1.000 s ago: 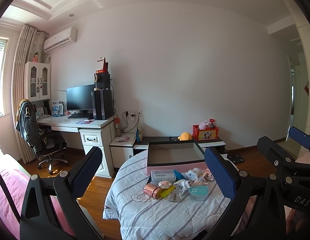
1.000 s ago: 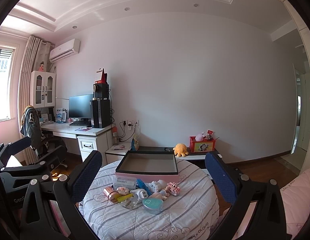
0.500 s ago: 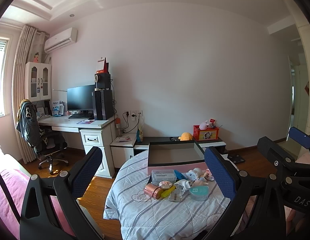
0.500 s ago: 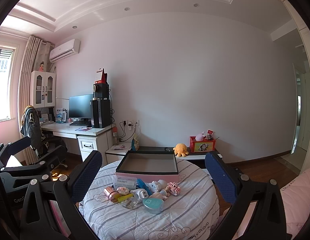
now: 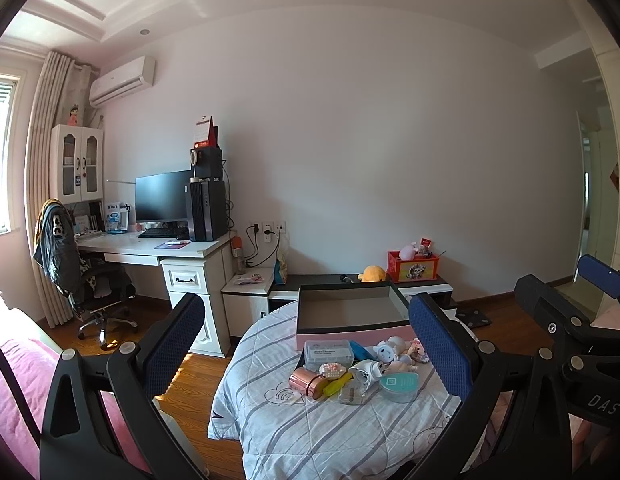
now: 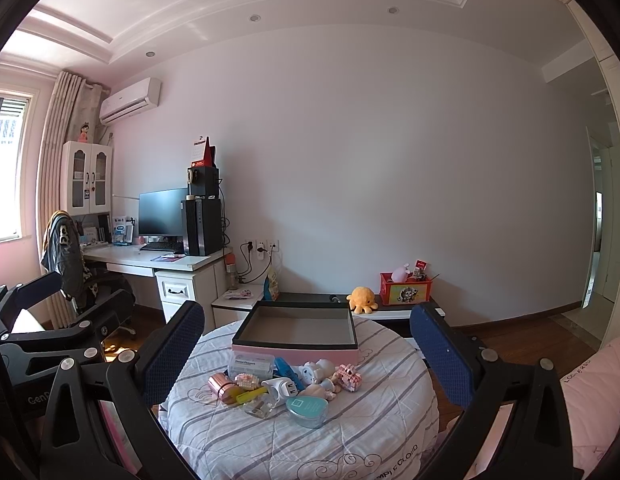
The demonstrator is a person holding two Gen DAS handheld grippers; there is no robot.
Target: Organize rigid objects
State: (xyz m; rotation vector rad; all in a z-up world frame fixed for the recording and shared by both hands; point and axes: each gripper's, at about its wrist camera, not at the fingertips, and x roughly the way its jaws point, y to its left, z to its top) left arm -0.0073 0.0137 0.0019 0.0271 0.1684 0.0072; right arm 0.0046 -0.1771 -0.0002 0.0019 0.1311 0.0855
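Note:
A round table under a striped cloth [image 5: 294,428] [image 6: 350,432] carries an open pink box with a black rim [image 5: 350,312] [image 6: 296,330]. In front of the box lies a cluster of small items: a copper cylinder [image 5: 306,382] [image 6: 222,386], a clear lidded case [image 5: 328,354] [image 6: 252,363], a white plug adapter [image 6: 281,388], a teal teardrop case [image 5: 398,386] [image 6: 307,410], a yellow stick [image 6: 252,395] and small figurines [image 6: 348,376]. My left gripper [image 5: 306,344] and right gripper [image 6: 306,356] both stand open, well back from the table, holding nothing.
A white desk [image 5: 170,250] with monitor and computer tower stands at the left wall, an office chair [image 5: 90,280] beside it. A low cabinet [image 6: 390,308] behind the table holds an orange plush and a red box. Pink bedding [image 6: 590,400] lies at the right, wooden floor around.
Almost nothing has moved; the left view has drifted very slightly. Both grippers stay open and empty.

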